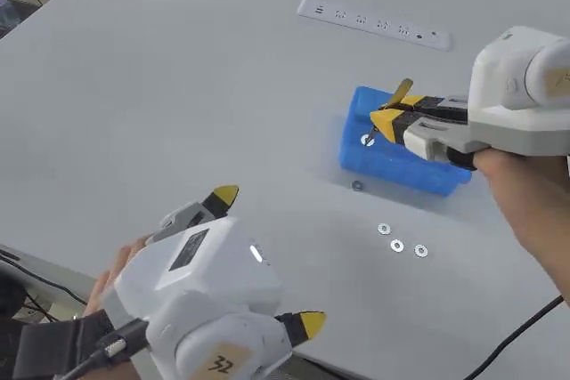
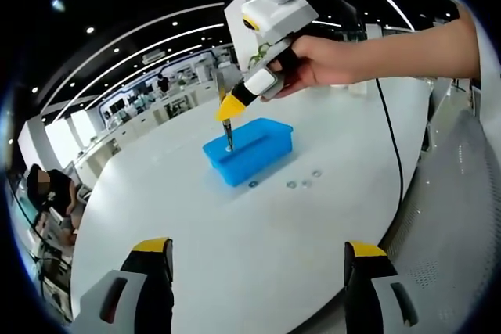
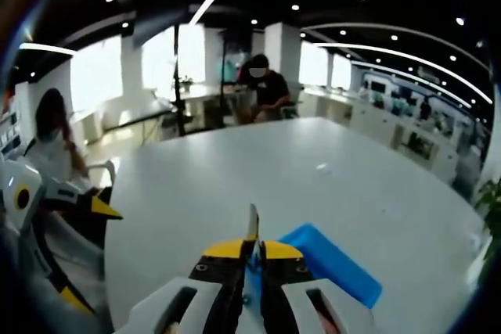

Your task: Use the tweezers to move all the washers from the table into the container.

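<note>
Four washers [image 1: 397, 245] near container [image 1: 392, 168] edge, right hand-held gripper [image 1: 387, 118] clamping tweezers [image 1: 402, 92], left hand-held gripper [image 2: 258, 248] wide apart

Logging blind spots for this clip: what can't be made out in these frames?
Container contents: head view, the right hand-held gripper covers much of the inside; left gripper view, its near wall hides the floor.
Tweezers working tips: right gripper view, hidden behind that gripper's jaws.
Washers beside the container: left gripper view, too small to count.

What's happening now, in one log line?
right gripper: shut on tweezers over container | left gripper: open, empty | washers: four on table
</note>
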Motion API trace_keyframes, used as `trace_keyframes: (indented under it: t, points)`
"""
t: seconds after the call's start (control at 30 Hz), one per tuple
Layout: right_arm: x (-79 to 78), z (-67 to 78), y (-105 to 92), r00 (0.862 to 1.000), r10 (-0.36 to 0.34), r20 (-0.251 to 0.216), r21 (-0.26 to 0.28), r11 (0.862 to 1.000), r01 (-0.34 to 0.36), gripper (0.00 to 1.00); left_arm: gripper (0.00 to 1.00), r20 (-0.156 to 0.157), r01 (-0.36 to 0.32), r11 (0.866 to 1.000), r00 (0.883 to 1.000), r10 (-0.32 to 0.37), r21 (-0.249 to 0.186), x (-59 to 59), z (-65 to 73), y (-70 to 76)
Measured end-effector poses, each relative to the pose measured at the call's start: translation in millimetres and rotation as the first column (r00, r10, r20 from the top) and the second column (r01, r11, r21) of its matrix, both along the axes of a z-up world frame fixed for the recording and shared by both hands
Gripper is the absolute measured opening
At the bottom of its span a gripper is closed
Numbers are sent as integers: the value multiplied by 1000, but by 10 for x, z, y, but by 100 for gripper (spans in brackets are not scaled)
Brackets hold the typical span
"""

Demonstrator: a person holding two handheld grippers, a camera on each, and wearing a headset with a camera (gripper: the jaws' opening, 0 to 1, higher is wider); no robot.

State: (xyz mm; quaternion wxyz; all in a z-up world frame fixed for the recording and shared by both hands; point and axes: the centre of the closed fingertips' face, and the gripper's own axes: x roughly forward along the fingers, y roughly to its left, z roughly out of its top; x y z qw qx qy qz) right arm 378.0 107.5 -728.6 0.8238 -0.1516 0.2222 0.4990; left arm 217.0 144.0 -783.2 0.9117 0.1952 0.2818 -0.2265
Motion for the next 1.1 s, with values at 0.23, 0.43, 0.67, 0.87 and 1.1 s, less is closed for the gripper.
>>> trace_keyframes:
  t: [0.23, 0.43, 0.67, 0.87, 1.1]
  points:
    - [159, -47, 76, 999, -33, 10, 10, 999, 33, 3, 92, -3, 0, 1000, 1000, 0, 6, -2, -11, 5]
    - [275, -126, 85, 998, -55, 24, -3, 998, 55, 3, 91, 2, -4, 1000, 1000, 4, 10, -1, -4, 16]
    - [354, -384, 102, 998, -58, -12, -40, 998, 57, 3, 91, -8, 5, 1000, 1000, -5, 30, -14, -38, 19]
    - [366, -537, 87, 998, -56, -17, -83, 995, 55, 3, 91, -15, 18, 999, 1000, -17, 41, -26, -61, 4]
    - [392, -641, 149, 995, -76, -71, -55, 996, 73, 3, 91, -13, 11, 999, 1000, -10, 33, -18, -55, 16]
